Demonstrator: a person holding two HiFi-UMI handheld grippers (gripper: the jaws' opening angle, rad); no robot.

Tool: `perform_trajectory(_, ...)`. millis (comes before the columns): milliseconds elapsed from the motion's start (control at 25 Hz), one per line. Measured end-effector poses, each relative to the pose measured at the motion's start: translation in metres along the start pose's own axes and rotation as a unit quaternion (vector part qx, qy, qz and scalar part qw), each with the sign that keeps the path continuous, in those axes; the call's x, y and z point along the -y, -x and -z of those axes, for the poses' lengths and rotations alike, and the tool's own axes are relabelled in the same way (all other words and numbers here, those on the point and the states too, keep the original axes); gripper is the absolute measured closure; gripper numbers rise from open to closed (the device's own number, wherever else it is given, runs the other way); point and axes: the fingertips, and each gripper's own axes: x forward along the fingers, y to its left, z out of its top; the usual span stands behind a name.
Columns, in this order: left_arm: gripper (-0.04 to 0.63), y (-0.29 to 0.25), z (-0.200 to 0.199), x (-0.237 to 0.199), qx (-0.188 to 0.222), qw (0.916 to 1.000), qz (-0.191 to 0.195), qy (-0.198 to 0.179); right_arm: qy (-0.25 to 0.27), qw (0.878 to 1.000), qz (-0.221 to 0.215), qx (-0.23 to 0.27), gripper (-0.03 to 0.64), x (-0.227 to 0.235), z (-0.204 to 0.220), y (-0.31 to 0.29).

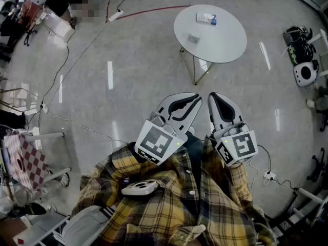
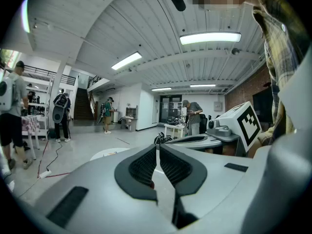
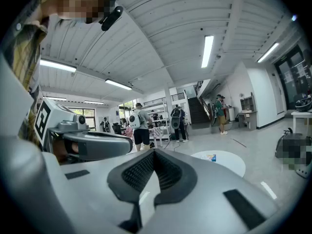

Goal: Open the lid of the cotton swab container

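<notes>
A small white and blue cotton swab container lies near the far edge of a round white table, and a smaller grey item sits closer to me on it. I hold both grippers close to my chest, well short of the table. My left gripper and right gripper are both shut with nothing between the jaws. The left gripper view shows its pads meeting, with the table far ahead. In the right gripper view the gripper points toward the table and the container.
Cables and a red line run across the glossy floor. A checkered chair stands at the left, and robot gear lies at the right. People stand in the hall's background.
</notes>
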Motion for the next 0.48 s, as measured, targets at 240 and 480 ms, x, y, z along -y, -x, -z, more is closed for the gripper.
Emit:
perform_trajectory(240, 0.557, 0.012, 0.001, -0.006, 0.0, 1.0, 0.007, -0.004, -0.005, 1.0, 0.008, -0.001, 0.601, -0.012, 0.002, -0.004)
perform_trajectory(480, 0.557, 0.012, 0.001, -0.007, -0.001, 0.9998, 0.02, -0.004, -0.01, 1.0, 0.022, -0.001, 0.601, -0.012, 0.001, -0.005)
